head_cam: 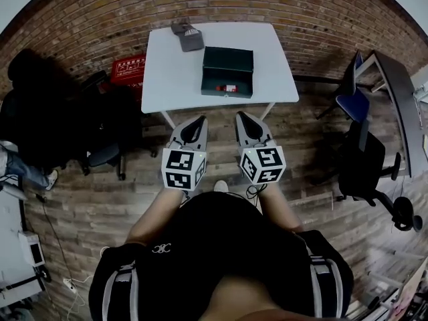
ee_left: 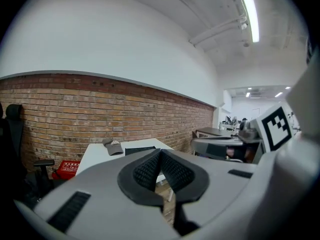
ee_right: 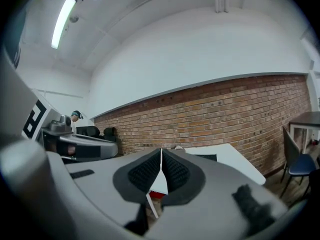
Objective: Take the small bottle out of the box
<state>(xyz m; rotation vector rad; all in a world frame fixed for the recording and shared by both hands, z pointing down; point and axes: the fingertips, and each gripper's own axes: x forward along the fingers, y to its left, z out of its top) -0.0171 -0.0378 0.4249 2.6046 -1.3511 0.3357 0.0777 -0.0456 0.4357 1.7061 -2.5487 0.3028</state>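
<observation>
While tongs (head_cam: pixel 200 120) (head_cam: pixel 240 116) sit closed, bottle (head_cam: pixel 229 87) in box (head_cam: pixel 227 61)

the right gripper (ee_right: pixel 161 156) has its ribbed jaws pressed together with nothing between them. beyond the tips lies a white table (ee_right: pixel 240 165) with the dark box (ee_right: pixel 206 157) on it, a brick wall (ee_right: pixel 225 114) behind. the left gripper (ee_right: pixel 112 147) shows at left, below a lit ceiling tube (ee_right: pixel 62 21); a blue-seated chair (ee_right: pixel 302 165) stands at right.

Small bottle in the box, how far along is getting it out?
Nothing done yet: the small bottle lies in the box. In hand: left gripper and right gripper, both shut and empty, hover short of the table. Left: reach in, grasp, lift out.
</observation>
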